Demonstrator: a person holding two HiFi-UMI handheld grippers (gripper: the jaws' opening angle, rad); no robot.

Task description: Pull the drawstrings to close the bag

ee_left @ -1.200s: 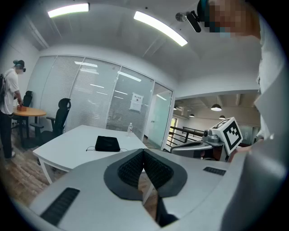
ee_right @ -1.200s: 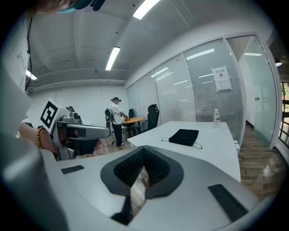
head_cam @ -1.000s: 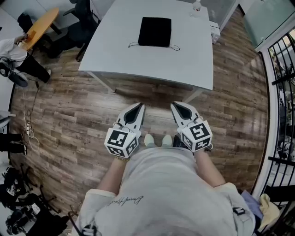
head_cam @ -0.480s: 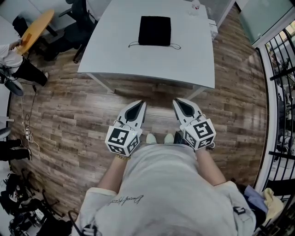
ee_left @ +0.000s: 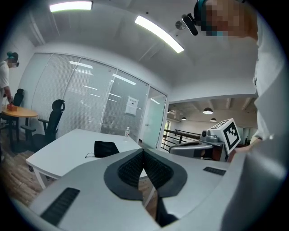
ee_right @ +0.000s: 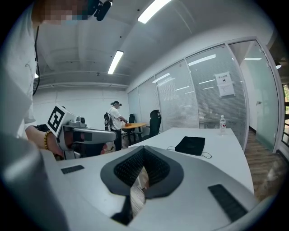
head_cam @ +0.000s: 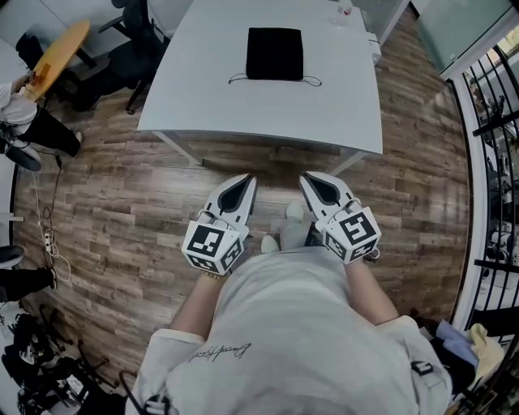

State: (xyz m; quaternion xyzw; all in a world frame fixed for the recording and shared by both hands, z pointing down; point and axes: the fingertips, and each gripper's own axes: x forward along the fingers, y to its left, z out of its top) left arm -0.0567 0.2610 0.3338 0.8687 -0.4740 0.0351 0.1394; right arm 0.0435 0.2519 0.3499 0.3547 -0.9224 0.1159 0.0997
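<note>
A black drawstring bag [head_cam: 274,53] lies flat on the far half of a white table [head_cam: 211,89], its thin cords trailing out at both near corners. The bag also shows small in the left gripper view [ee_left: 106,148] and in the right gripper view [ee_right: 191,145]. My left gripper [head_cam: 242,181] and right gripper [head_cam: 311,180] hang side by side over the wooden floor, well short of the table. Both are shut with nothing between their jaws.
A water bottle [head_cam: 345,9] stands at the table's far edge. A black office chair [head_cam: 134,44] sits left of the table. A person [head_cam: 24,101] stands by a round orange table [head_cam: 55,50] at far left. A black railing [head_cam: 495,162] runs along the right.
The view has shifted slightly forward toward the table, and one of my feet has stepped ahead between the grippers. Both grippers stay shut and level.
</note>
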